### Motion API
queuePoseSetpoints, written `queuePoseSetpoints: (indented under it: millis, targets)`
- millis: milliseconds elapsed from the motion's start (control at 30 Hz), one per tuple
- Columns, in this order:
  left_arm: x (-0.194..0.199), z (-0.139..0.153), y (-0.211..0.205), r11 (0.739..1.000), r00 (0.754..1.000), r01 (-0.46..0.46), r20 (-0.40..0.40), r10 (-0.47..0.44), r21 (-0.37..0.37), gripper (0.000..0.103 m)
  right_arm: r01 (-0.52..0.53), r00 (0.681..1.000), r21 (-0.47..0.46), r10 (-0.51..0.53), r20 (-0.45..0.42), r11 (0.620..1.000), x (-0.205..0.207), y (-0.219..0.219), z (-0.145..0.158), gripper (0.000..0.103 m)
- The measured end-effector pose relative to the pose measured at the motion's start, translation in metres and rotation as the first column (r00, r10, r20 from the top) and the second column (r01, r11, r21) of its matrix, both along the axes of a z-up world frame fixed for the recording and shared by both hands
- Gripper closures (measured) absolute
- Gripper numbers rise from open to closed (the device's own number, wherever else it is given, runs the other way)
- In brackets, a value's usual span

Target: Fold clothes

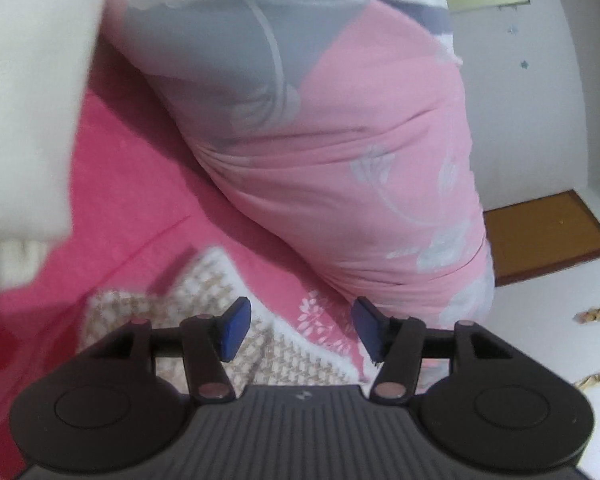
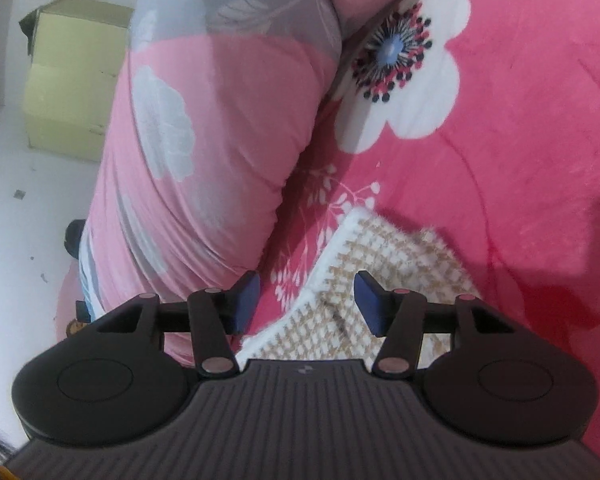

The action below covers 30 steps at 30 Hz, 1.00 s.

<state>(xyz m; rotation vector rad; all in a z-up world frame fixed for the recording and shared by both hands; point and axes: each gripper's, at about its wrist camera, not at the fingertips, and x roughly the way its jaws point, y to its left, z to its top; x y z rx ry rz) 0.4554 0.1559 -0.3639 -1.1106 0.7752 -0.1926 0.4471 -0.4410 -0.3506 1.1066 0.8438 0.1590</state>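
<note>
A beige-and-white checked knit garment (image 1: 204, 304) lies folded on the pink flowered bedspread (image 1: 140, 208). My left gripper (image 1: 300, 330) hovers just over its edge, blue pads apart, with nothing pinched between them. In the right wrist view the same garment (image 2: 400, 256) sits under and ahead of my right gripper (image 2: 306, 304). That gripper is open too, and its pads (image 2: 370, 304) are clear of the cloth. The near part of the garment is hidden under both gripper bodies.
A bulky pink-and-grey rolled quilt (image 1: 340, 140) (image 2: 204, 140) lies on the bed beside the garment. A blurred white cloth (image 1: 32, 100) hangs close to the left lens. On the floor beyond the bed are a cardboard box (image 2: 72, 92) and a brown mat (image 1: 548, 232).
</note>
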Motion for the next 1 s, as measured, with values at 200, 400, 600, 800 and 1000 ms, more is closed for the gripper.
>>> queuePoseSetpoints:
  millis: [200, 400, 600, 800, 1000]
  targets:
    - [-0.07, 0.016, -0.004, 0.984, 0.986, 0.164, 0.0, -0.164, 0.065, 0.042, -0.044, 0.999, 0.04, 0.044, 0.004, 0.998, -0.068, 0.014, 0.012, 0.047]
    - [-0.162, -0.001, -0.019, 0.968, 0.962, 0.249, -0.119, -0.248, 0.0, 0.033, 0.016, 0.987, 0.14, 0.007, -0.162, 0.99, -0.171, 0.036, -0.029, 0.043]
    - [-0.171, -0.047, -0.057, 0.973, 0.946, 0.205, -0.274, -0.171, 0.102, 0.031, 0.182, 0.965, 0.253, -0.123, -0.233, 0.95, -0.199, 0.047, -0.092, 0.043]
    - [-0.155, -0.083, -0.07, 0.998, 0.957, 0.039, -0.288, -0.022, 0.052, 0.031, 0.147, 0.978, 0.228, -0.107, -0.178, 0.962, -0.156, 0.063, -0.12, 0.043]
    - [-0.155, -0.083, -0.074, 0.994, 0.972, 0.028, -0.237, -0.002, 0.109, 0.073, 0.238, 0.968, 0.238, -0.212, -0.131, 0.942, -0.137, 0.068, -0.132, 0.056]
